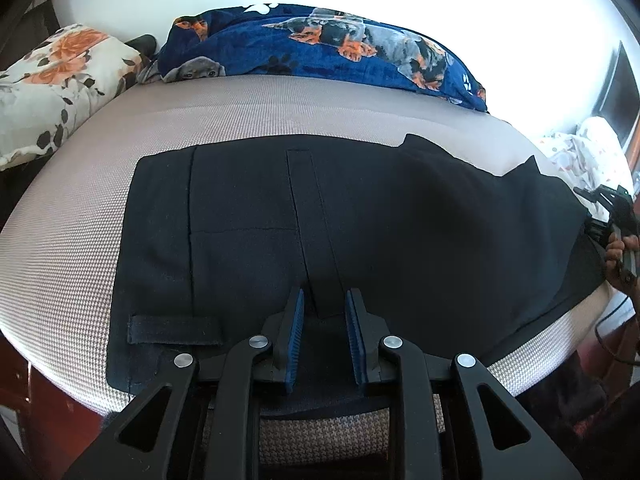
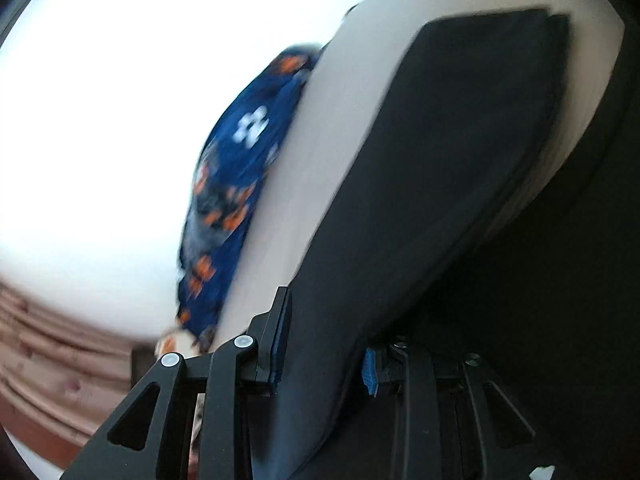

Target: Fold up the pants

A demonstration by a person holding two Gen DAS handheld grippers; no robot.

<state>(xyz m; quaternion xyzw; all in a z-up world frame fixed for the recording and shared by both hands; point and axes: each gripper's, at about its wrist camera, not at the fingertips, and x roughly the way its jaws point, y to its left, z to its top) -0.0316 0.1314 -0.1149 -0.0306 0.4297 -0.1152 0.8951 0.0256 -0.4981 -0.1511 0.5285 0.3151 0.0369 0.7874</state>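
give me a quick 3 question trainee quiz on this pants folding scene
1. True or false: the left gripper is shut on the pants.
2. Which gripper has cloth between its fingers? A) left B) right C) neither
3. What patterned thing lies beyond the pants on the bed?

Key:
1. False: its fingers stand apart over the waistband end.
2. B: the right gripper has pants cloth running between its fingers, though the view is blurred.
3. A blue dog-print blanket, with a floral pillow to its left.
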